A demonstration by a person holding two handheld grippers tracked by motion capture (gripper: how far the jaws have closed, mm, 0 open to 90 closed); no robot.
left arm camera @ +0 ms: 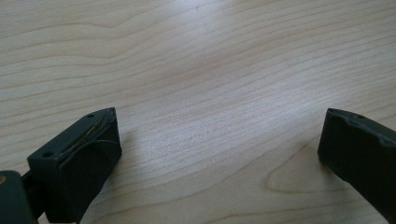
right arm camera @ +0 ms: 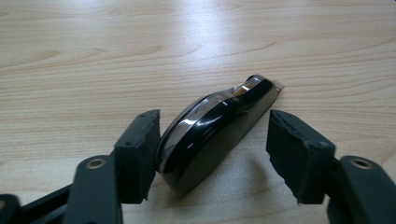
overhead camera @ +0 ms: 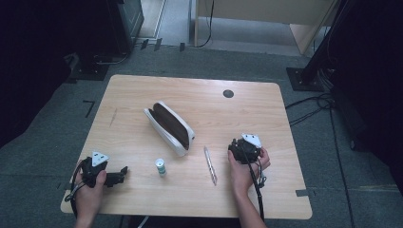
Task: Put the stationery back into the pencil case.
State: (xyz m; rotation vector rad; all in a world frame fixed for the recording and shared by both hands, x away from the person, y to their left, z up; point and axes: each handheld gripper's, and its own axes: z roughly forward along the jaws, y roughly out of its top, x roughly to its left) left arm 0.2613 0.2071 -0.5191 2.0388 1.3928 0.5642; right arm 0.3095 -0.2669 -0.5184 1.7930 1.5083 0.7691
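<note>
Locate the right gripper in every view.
High view: right gripper in the hand at the table's right near side.
Right gripper view: its jaws rise from the bottom, flanking a glossy black object.
Left gripper view: the left gripper over bare wood.
Shared landmark: the wood-grain table.

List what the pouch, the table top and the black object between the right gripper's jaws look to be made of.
Pouch: white outer shell with a dark brown lining, probably fabric or faux leather; too small to settle.
Table top: light wood or wood-look laminate, with visible grain and a soft sheen.
Black object: glossy hard plastic with a chrome-like band, judging by its sharp reflections.
</note>
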